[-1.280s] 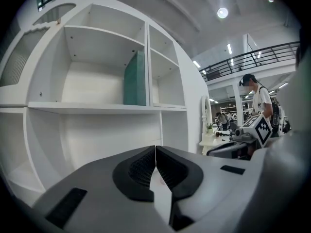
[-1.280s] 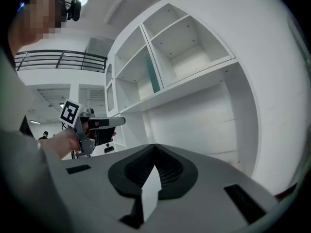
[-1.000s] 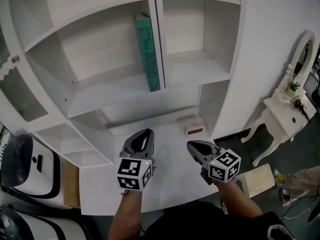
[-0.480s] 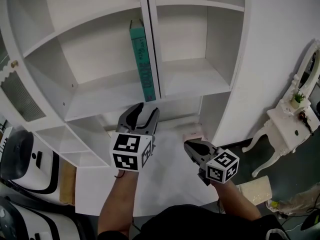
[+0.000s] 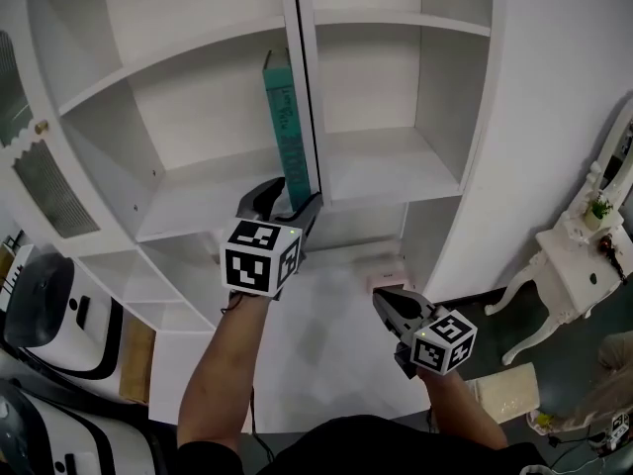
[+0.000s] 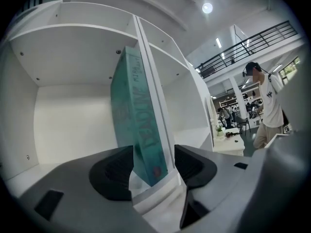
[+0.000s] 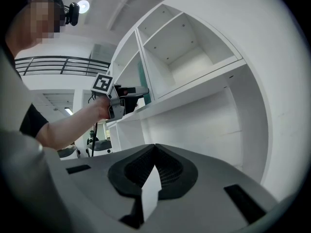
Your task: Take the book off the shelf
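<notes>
A tall teal book (image 5: 286, 125) stands upright on the white shelf (image 5: 218, 194), leaning against the middle divider (image 5: 305, 77). My left gripper (image 5: 293, 204) is raised to the shelf's front edge, its jaws opening on either side of the book's lower spine (image 6: 146, 144) without pressing it. In the left gripper view the two dark pads (image 6: 114, 171) flank the teal spine with gaps. My right gripper (image 5: 386, 308) hangs lower over the white tabletop with its jaws closed together and nothing between them. It sees the left gripper (image 7: 127, 92) at the shelf.
The shelf unit has empty compartments right of the divider (image 5: 386, 161) and below. A small white box (image 5: 388, 275) lies at the back of the tabletop (image 5: 326, 364). A white dressing table (image 5: 584, 255) stands at the right, white machines (image 5: 45, 315) at the left.
My left gripper has risen from the tabletop to the shelf edge and its jaws have spread around the book's base. The right gripper stayed low and shut.
</notes>
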A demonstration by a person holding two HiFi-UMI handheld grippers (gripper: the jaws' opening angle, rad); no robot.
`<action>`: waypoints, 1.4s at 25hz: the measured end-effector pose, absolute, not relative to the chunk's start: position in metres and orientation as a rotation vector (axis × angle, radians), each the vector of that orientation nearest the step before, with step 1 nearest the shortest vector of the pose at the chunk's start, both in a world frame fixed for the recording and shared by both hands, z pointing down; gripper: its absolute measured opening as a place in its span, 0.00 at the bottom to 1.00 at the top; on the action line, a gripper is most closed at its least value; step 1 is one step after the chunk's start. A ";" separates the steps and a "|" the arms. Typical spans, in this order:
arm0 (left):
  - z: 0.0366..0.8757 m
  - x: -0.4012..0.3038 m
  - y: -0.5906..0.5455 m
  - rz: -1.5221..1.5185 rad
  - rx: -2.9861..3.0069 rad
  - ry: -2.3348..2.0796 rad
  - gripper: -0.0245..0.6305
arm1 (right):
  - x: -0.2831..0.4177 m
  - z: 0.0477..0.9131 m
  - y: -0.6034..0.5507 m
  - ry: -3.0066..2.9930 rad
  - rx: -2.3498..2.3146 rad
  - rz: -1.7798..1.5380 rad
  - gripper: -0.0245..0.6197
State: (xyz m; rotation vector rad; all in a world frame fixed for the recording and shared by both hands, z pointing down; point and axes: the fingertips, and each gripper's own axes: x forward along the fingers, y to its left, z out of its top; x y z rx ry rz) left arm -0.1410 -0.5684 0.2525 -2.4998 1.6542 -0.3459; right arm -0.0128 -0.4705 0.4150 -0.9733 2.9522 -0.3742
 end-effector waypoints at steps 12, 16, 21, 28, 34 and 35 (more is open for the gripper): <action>0.253 -0.146 -0.577 -0.307 -2.533 1.655 0.38 | 0.004 0.414 -0.480 2.900 -1.051 -0.387 0.06; 0.252 -0.146 -0.569 -0.305 -2.536 1.646 0.34 | 0.000 0.413 -0.479 2.912 -1.033 -0.378 0.06; 0.252 -0.148 -0.543 -0.310 -2.491 1.641 0.35 | -0.011 0.414 -0.475 2.941 -0.996 -0.366 0.06; 0.242 -0.144 -0.535 -0.357 -2.397 1.675 0.45 | -0.023 0.421 -0.473 2.966 -0.956 -0.392 0.06; 0.235 -0.141 -0.550 -0.350 -2.368 1.755 0.50 | -0.018 0.428 -0.469 2.965 -0.953 -0.425 0.06; 0.236 -0.140 -0.553 -0.359 -2.364 1.768 0.50 | -0.016 0.429 -0.469 2.963 -0.956 -0.430 0.06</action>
